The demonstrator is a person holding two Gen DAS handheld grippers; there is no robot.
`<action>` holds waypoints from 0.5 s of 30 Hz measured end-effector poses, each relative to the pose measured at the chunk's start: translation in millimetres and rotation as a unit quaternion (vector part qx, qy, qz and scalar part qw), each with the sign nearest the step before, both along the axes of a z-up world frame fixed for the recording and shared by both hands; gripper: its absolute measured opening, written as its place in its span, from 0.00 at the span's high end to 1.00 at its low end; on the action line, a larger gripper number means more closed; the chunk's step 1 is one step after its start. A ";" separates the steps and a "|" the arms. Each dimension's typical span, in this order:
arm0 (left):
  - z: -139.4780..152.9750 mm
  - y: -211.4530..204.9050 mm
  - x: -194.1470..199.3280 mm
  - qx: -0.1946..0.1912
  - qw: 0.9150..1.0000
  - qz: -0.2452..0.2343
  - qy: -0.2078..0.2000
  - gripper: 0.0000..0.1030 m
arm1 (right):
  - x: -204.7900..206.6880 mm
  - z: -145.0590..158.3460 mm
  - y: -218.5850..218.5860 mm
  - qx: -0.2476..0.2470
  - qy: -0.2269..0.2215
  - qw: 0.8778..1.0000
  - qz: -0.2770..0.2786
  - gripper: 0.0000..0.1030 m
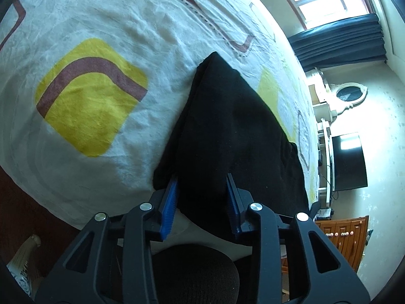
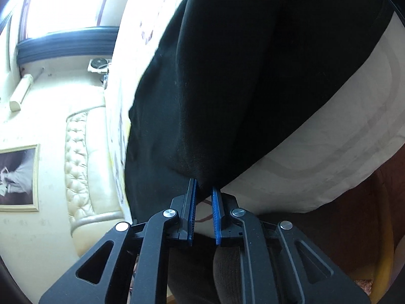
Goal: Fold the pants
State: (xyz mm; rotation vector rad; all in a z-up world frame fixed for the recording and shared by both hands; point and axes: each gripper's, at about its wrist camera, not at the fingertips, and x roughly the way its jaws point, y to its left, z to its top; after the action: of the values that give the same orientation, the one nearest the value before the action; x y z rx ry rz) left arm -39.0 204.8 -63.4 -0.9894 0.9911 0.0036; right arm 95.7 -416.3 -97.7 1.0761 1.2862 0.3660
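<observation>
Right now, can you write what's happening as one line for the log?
task: fold pants | left gripper: shut on pants | right gripper: shut on pants edge | pants: on bed

Pants [image 1: 233, 126] plain black, no pattern. Bedsheet [image 1: 106, 17] white, with yellow rounded squares crossed by a maroon bent band, plus maroon outline shapes edged with dark dashes; pale grey stripes along its near edge. Left gripper [image 1: 202, 185] and right gripper [image 2: 203, 190] black, blue ribbed pads, silver pins. Curtain [image 1: 341, 40] dark blue. Headboard [image 2: 83, 164] cream, tufted. Cabinet [image 1: 341, 238] orange-brown wood.
</observation>
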 end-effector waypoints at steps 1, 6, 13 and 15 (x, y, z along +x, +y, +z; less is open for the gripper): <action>3.7 2.2 -3.9 -0.013 1.000 -0.002 -0.015 0.56 | -0.6 7.9 -9.6 -0.007 -0.013 1.000 -0.004 0.74; 21.7 12.9 -25.0 -0.043 0.998 0.004 -0.053 0.40 | 3.5 46.3 -112.9 -0.084 -0.089 0.988 -0.090 0.66; 52.0 4.5 -26.5 0.024 0.997 0.032 -0.062 0.17 | 56.5 86.9 -289.4 -0.323 -0.120 0.922 -0.174 0.45; 50.4 -0.9 -21.8 0.017 0.997 0.045 -0.052 0.16 | 77.9 73.8 -313.4 -0.353 -0.089 0.918 -0.159 0.45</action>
State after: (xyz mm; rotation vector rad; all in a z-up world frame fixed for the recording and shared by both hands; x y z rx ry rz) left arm -60.8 203.9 -13.0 -0.9930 0.8475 0.0427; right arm 173.6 -729.7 -23.9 0.5918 0.9363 -0.2397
